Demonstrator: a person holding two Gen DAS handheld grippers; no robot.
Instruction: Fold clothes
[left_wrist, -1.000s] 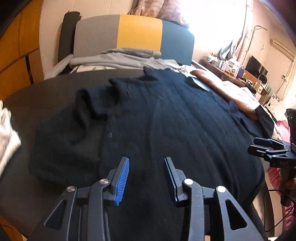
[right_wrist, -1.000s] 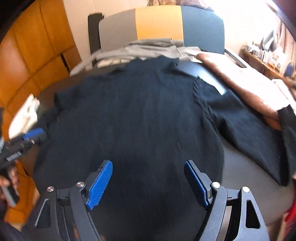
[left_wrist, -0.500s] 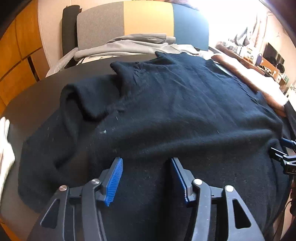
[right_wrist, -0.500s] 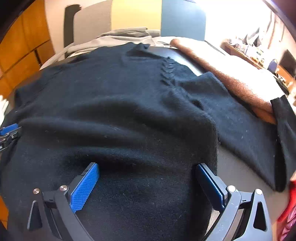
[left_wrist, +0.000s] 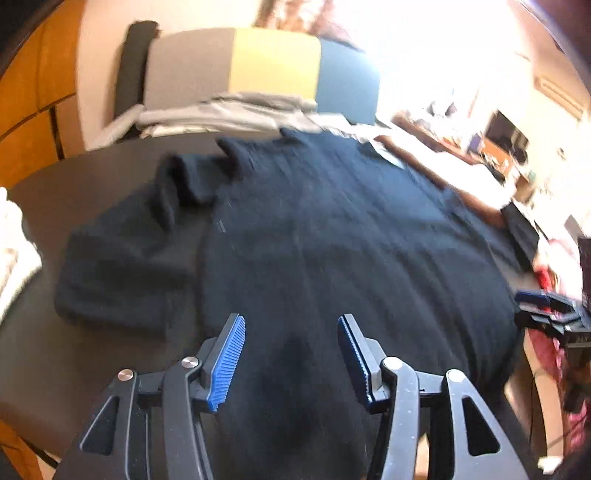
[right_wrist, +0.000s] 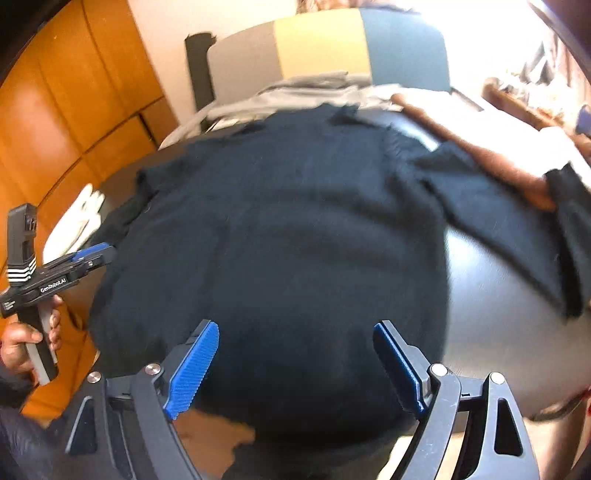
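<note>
**Both grippers raised off the sweater, jaws spread**

A dark navy sweater (left_wrist: 332, 240) is laid flat across the dark round tabletop (left_wrist: 92, 177), hem toward the cameras, collar toward the far chair (left_wrist: 258, 70). Its one sleeve is bunched and folded back on the left (left_wrist: 122, 273); the other sleeve is stretched out to the right (right_wrist: 517, 229) over a brown garment (right_wrist: 498, 166).

The left gripper (left_wrist: 291, 354) is held above the hem area, blue pads (left_wrist: 229, 358) apart, nothing between them. The right gripper (right_wrist: 295, 365) is likewise spread wide above the near hem, empty.

Compared with half a second ago, both grippers are seen lifted and pulled back: the pads were down against the knit then, and now the cloth is viewed from higher, with more tabletop and room shown. The left gripper's gap is wider than before. The sweater itself is left in the same layout. Both views are motion-blurred.

In the right wrist view the left gripper is seen at the left edge, gripped by a hand (right_wrist: 22, 343). Grey clothes (left_wrist: 229, 114) are piled at the chair; white fabric (left_wrist: 14, 243) is at the tabletop's left edge.
</note>
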